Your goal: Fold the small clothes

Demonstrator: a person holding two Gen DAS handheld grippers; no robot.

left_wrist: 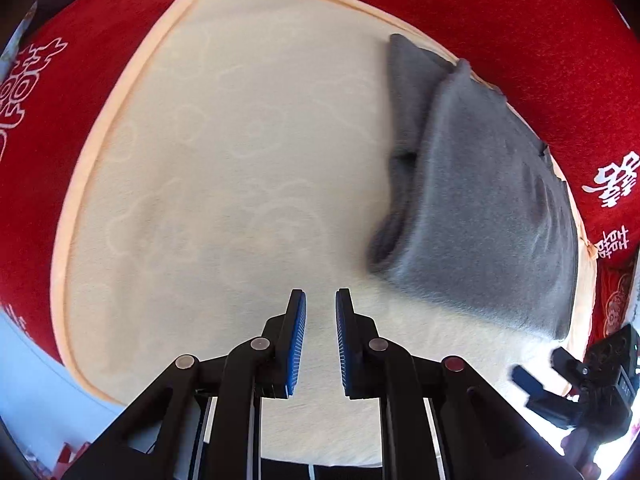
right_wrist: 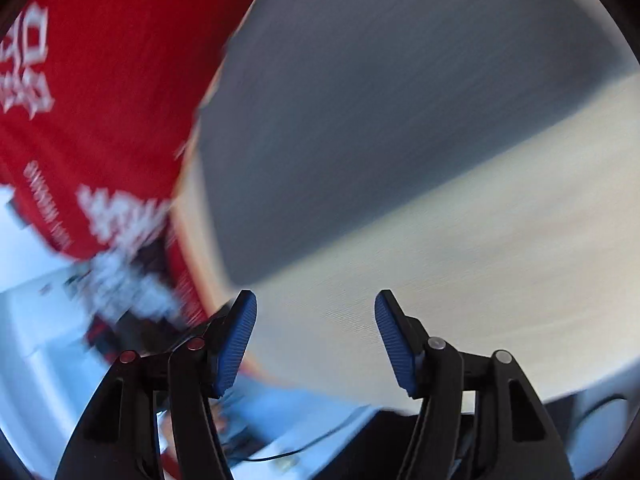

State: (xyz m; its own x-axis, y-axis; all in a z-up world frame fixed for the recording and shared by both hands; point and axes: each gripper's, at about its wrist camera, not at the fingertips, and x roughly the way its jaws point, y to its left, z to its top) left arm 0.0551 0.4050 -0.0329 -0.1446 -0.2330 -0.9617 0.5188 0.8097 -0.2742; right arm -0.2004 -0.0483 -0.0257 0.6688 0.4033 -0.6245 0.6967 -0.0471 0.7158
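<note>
A grey fleece garment (left_wrist: 480,200) lies folded on the right side of the cream mat (left_wrist: 220,160), its open rolled edge turned toward the mat's middle. My left gripper (left_wrist: 321,300) hovers over bare mat to the garment's lower left, its blue pads drawn close with a slim gap and nothing between them. In the blurred right wrist view the grey garment (right_wrist: 380,120) fills the upper middle. My right gripper (right_wrist: 316,312) is open and empty over the mat (right_wrist: 460,260), just short of the garment's near edge. The right gripper (left_wrist: 540,368) also shows at the lower right of the left wrist view.
A red cloth with white lettering (left_wrist: 520,20) surrounds the mat on the far side and left, and also shows as red cloth (right_wrist: 100,100) in the right wrist view. Pale floor and clutter (right_wrist: 48,320) lie beyond the mat's edge.
</note>
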